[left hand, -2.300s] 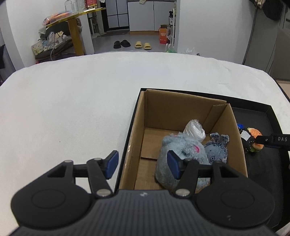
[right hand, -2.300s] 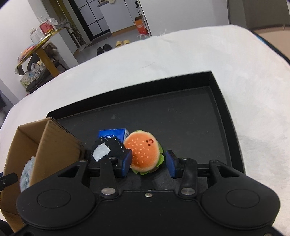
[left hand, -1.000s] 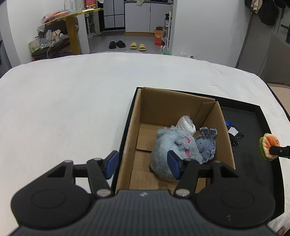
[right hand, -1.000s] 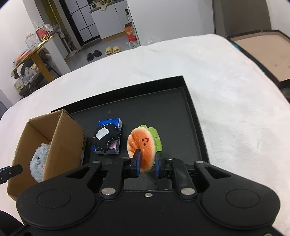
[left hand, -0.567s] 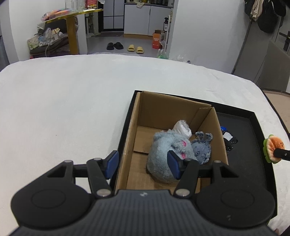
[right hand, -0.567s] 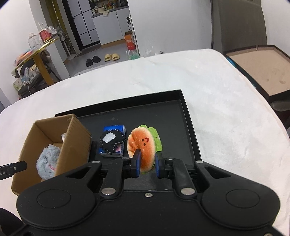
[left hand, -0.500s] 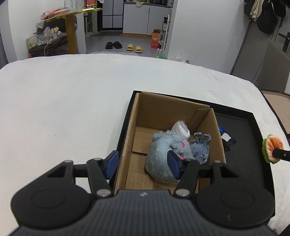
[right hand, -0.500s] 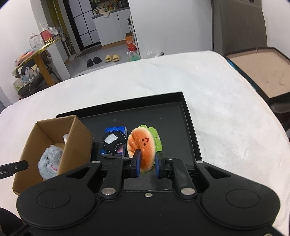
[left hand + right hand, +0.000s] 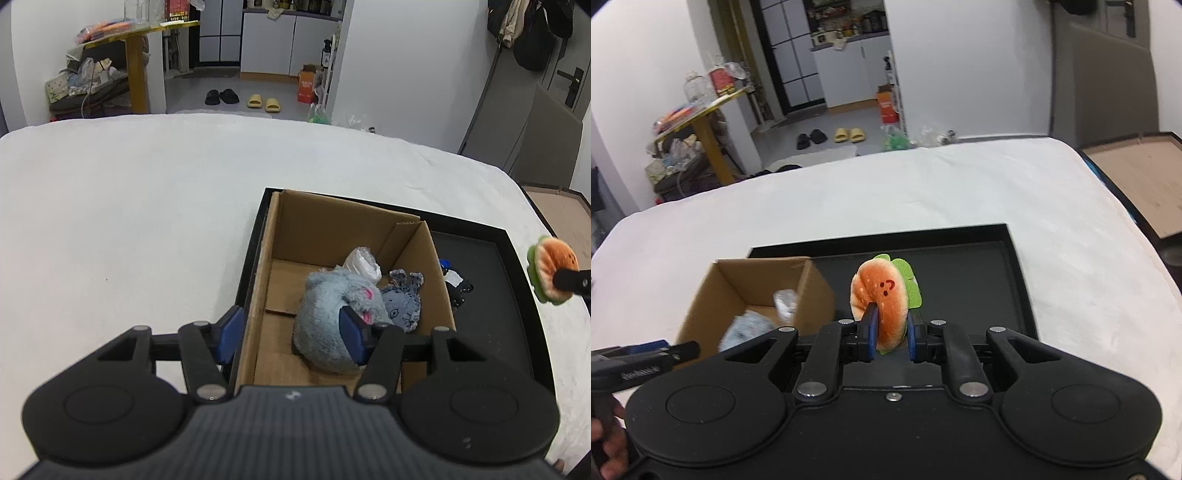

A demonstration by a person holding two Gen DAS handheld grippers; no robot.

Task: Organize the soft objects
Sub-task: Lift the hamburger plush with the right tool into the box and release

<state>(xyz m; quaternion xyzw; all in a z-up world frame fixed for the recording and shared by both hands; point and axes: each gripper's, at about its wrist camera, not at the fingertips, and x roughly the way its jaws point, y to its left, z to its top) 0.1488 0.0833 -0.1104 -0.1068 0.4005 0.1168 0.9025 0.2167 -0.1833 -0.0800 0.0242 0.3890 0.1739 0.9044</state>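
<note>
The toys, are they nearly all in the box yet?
Getting there. Two grey plush toys and a plastic bag already lie in the box. The right tool is squeezing the burger, lifted above the tray. Left: dropping it in, then the black-and-white toy and something blue behind it on the tray. The left tool is open.

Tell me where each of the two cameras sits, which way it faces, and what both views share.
Left wrist: sits on the left gripper, looking down into the cardboard box; its open blue-padded fingers show.
Right wrist: sits on the right gripper, looking down over the black tray; its fingers pinch the burger plush, and a hand shows at lower left.
Shared: box, tray, burger plush, white tabletop, and the doorway with slippers.
</note>
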